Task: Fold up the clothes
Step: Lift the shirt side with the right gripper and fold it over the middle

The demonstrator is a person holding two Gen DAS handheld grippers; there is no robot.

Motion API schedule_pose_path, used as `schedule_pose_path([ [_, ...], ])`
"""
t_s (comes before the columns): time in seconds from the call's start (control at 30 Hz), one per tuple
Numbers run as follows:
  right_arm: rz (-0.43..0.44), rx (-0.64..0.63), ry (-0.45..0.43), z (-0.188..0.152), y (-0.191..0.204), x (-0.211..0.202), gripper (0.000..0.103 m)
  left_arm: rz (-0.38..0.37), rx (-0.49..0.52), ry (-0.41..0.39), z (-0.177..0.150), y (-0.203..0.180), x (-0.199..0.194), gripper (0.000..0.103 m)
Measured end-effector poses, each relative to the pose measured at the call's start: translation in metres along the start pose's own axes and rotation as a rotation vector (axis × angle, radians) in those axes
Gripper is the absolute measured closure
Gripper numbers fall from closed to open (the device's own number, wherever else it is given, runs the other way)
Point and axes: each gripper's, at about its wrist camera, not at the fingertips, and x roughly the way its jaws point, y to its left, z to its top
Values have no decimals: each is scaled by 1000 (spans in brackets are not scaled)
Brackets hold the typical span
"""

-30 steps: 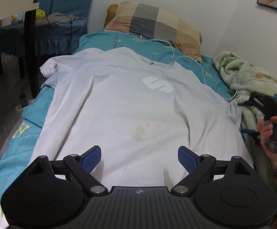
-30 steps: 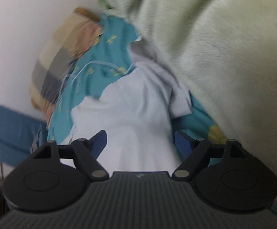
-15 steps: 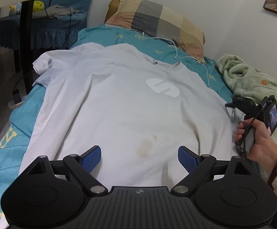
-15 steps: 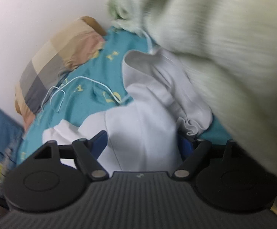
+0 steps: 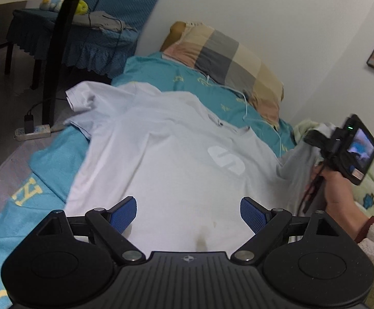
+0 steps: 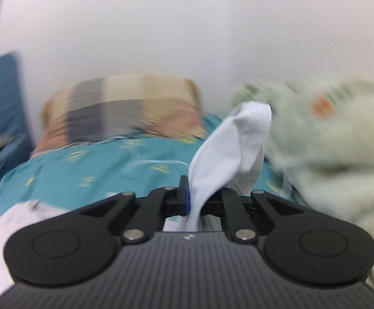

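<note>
Right gripper [image 6: 190, 200] is pinching the sleeve [image 6: 228, 152] of the white cotton T-shirt [image 5: 166, 170], lifting it at the bed's right edge beside the pale green fleece blanket [image 6: 328, 159]. Left gripper [image 5: 188, 215] is hovering with its jaws spread wide above the near hem. Lying mostly flat on the teal bedsheet [image 5: 58, 154], the shirt is looking light and limp, likely drooping unless gripped at seams or corners.
</note>
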Motion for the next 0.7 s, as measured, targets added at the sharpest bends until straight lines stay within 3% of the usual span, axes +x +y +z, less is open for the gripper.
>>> schedule_pose_path([
  [0.2, 167, -268, 86, -29, 112, 2, 94, 41, -14, -21, 10, 21, -3, 13],
  [0.37, 255, -172, 236, -54, 127, 18, 89, 95, 7, -29, 14, 32, -3, 13],
  [0.47, 334, -130, 267, -51, 120, 14, 64, 87, 33, -11, 12, 28, 3, 14],
  [0.53, 369, -109, 255, -46, 115, 0, 28, 80, 68, -7, 9, 21, 6, 14],
  [0.57, 387, -94, 257, -42, 110, -7, 22, 74, 82, -6, 8, 18, 7, 14],
  [0.7, 437, -7, 264, -18, 83, -45, 21, 51, 120, 14, 2, 8, 7, 14],
])
